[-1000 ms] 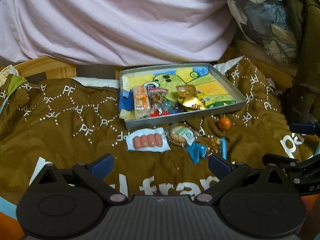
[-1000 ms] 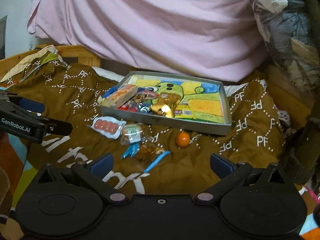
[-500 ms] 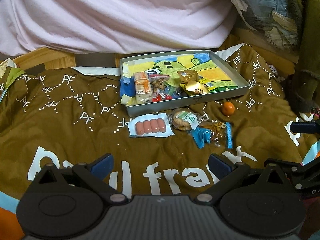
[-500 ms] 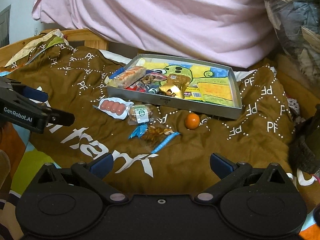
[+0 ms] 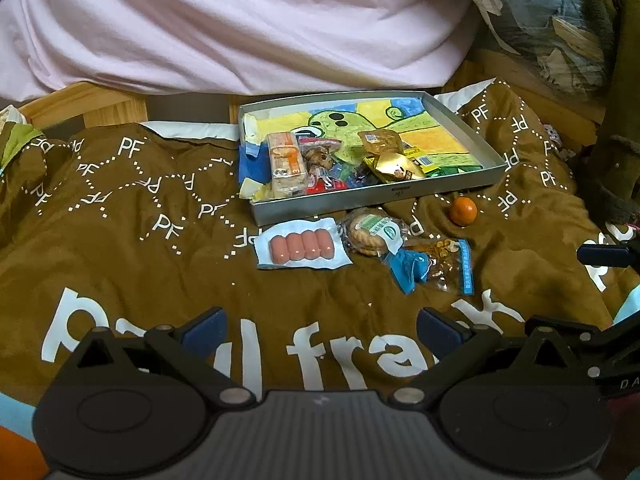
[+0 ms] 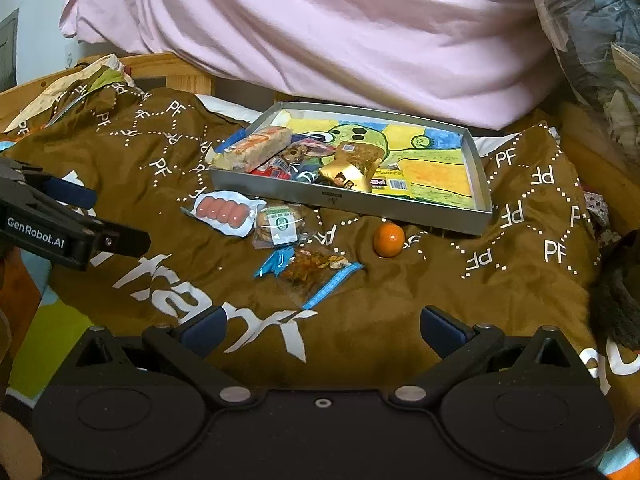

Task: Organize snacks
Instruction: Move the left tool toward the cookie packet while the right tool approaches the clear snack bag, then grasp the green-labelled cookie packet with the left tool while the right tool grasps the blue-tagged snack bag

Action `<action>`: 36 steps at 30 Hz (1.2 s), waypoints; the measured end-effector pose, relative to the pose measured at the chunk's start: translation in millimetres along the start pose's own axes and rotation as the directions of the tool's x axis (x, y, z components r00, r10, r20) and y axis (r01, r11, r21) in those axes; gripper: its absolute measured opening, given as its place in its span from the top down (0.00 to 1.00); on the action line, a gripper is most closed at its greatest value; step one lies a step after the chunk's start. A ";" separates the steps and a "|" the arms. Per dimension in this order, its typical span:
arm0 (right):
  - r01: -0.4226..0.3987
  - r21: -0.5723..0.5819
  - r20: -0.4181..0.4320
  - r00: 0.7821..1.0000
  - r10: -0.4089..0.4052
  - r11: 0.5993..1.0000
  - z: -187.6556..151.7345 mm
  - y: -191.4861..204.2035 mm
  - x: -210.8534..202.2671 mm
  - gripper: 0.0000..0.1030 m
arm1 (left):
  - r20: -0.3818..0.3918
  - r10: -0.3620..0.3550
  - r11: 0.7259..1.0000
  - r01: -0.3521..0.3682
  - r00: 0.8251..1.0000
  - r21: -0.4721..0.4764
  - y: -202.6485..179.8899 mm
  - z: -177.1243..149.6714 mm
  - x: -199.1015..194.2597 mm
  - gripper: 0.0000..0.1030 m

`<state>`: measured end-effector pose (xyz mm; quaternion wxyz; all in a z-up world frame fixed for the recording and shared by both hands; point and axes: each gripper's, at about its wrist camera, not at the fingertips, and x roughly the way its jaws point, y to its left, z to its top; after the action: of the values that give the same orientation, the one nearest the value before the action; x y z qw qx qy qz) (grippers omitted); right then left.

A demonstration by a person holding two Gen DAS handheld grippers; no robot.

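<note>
The left gripper is hovering with its jaws spread wide and empty above the brown blanket, and the right gripper is hovering the same way, jaws released and gripping nothing. Just ahead of them, loose snacks are lying on the blanket: a sausage pack, touching it a round cookie pack, then a blue-edged nut bag overlapping the cookie pack's near edge, and a small orange sitting apart to the right. Behind these, a shallow grey tray with a cartoon-printed floor is resting on the blanket, holding a wrapped cake bar, a gold packet and other wrappers crowded in its near-left part. A pink quilt is bulging behind the tray.
</note>
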<state>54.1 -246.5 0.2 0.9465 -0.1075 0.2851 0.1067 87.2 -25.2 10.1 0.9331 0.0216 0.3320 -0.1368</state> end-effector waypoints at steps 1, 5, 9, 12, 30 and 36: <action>0.001 0.001 0.002 1.000 -0.001 1.000 0.6 -0.7 1.4 0.01 | 0.002 -0.001 1.000 0.001 1.000 -0.002 0.4 0.9 1.5 0.00; 0.004 0.000 0.008 1.000 -0.004 1.000 2.4 -2.5 8.0 0.01 | 0.005 0.000 1.000 0.000 1.000 -0.009 1.4 5.0 8.1 0.00; 0.007 -0.006 0.018 1.000 -0.007 1.000 4.1 -4.3 14.8 0.01 | 0.001 -0.010 1.000 0.010 1.000 -0.020 3.2 8.5 15.1 0.00; 0.010 -0.019 0.029 1.000 -0.009 1.000 5.7 -5.6 20.9 0.01 | 0.002 -0.025 0.999 0.025 1.000 -0.025 3.6 12.5 20.8 0.00; -0.166 -0.215 -0.032 0.986 0.163 0.962 22.7 -15.8 90.6 0.01 | -0.046 -0.194 0.978 0.197 0.980 0.070 -9.4 45.4 77.9 0.00; -0.235 -0.261 -0.060 0.972 0.227 0.936 25.9 -18.9 110.0 0.01 | -0.058 -0.224 0.969 0.229 0.973 0.097 -5.0 53.0 101.6 0.00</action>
<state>162.0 -242.3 -38.0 0.9001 -0.2011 0.2923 0.2529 193.7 -61.4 -11.9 0.9010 0.0349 0.3461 -0.2591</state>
